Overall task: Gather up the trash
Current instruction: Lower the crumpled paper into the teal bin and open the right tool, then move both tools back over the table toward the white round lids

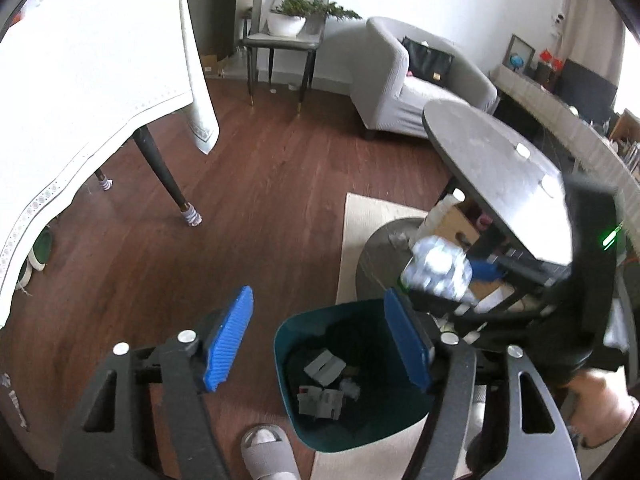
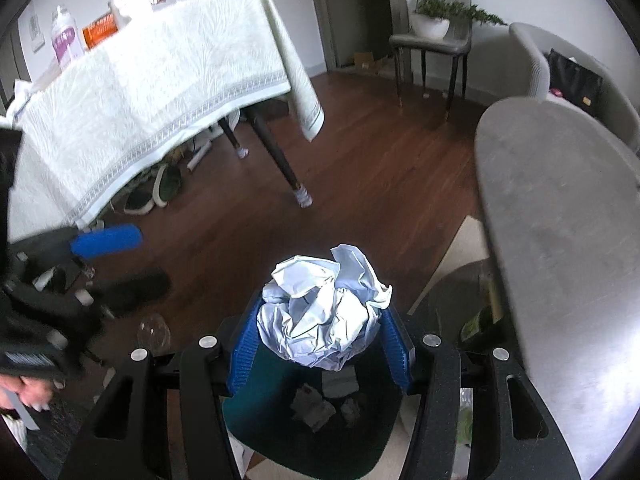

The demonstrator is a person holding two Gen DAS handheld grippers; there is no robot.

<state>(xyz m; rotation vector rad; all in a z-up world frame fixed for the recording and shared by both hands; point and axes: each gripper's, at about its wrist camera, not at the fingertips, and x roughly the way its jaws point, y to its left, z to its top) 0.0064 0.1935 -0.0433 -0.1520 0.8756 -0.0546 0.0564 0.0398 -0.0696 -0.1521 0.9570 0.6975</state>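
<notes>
Hardwood floor [image 1: 280,184] room, grey armchair [image 1: 412,92], white-clothed dining surface [image 2: 152,92], round grey stone coffee surface [image 2: 560,208]. Right tongs [image 2: 320,340] gripping crumpled white paper ball [image 2: 324,312] above dark green plastic trash bin [image 1: 360,412]. Left tongs [image 1: 316,344] open, empty, beside bin.

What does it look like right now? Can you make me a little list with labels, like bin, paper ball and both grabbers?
bin: dark green bin on the floor, open top, a few scraps at the bottom
paper ball: crumpled white paper ball, above the bin
right gripper: shut on the paper ball, blue pads on both sides
left gripper: open, nothing between its pads, near the bin's rim
floor: dark wood floor
nearby: round grey table, table with a white cloth
</notes>
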